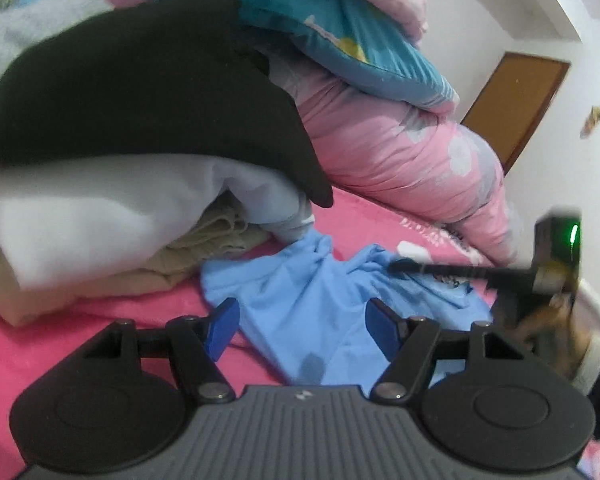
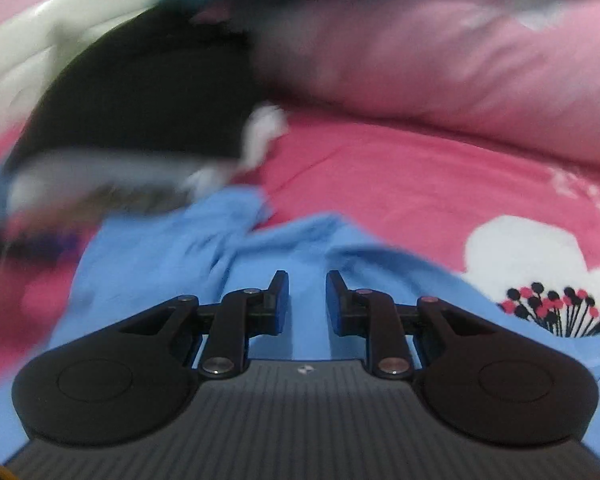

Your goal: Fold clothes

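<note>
- The left wrist camera sits low over the pink bedsheet (image 1: 100, 344), looking slightly down past its own fingers toward the clothes pile (image 1: 112, 200) at frame left.
- The right wrist camera hangs closer, blurred.
- Both views share the blue garment (image 1: 308, 308) (image 2: 160, 248) and pink quilt (image 1: 400, 148) (image 2: 440, 80).

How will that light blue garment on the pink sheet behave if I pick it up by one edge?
Probably floppy: the light blue garment lies crumpled in soft folds on the pink sheet, so it should droop and unfold rather than hold shape. It looks thin, likely light. Its far end lies close under the stacked clothes, so pulling might drag on or disturb them.
</note>
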Available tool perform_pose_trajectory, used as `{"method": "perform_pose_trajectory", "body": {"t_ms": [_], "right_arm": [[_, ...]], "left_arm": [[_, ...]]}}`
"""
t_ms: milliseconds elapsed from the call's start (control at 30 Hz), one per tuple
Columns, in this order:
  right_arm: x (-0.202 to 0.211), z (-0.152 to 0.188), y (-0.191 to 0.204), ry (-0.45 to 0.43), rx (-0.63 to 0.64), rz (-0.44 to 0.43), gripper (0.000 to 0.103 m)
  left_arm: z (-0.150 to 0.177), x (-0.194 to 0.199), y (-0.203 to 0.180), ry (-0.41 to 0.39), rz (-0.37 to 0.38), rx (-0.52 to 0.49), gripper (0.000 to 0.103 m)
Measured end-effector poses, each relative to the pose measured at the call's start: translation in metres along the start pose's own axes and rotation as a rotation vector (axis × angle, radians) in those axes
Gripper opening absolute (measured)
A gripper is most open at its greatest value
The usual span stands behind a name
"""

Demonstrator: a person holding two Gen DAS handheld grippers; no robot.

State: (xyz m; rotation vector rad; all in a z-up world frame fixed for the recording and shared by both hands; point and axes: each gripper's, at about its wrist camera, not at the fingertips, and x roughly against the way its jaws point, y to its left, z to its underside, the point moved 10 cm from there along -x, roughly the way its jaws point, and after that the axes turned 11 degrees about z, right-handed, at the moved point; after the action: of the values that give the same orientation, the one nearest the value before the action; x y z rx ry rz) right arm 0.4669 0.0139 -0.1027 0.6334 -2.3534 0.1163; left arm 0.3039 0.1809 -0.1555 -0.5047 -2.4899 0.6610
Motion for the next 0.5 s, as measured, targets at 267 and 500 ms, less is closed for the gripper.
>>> {"method": "perform_pose_trajectory", "body": {"t_ms": [267,500], "right_arm": [[0.010,-0.018,0.096,0.063,0.105,-0.152,0.022],[0.001,0.010,0.206,0.058,0.550,-0.151,0.025]], "left_arm": [[-0.004,0.032,0.037,-0.060,-0.174,0.107,0.065],[-0.013,0.075,0.082,-0.188,-0.076,0.470,0.060]]}}
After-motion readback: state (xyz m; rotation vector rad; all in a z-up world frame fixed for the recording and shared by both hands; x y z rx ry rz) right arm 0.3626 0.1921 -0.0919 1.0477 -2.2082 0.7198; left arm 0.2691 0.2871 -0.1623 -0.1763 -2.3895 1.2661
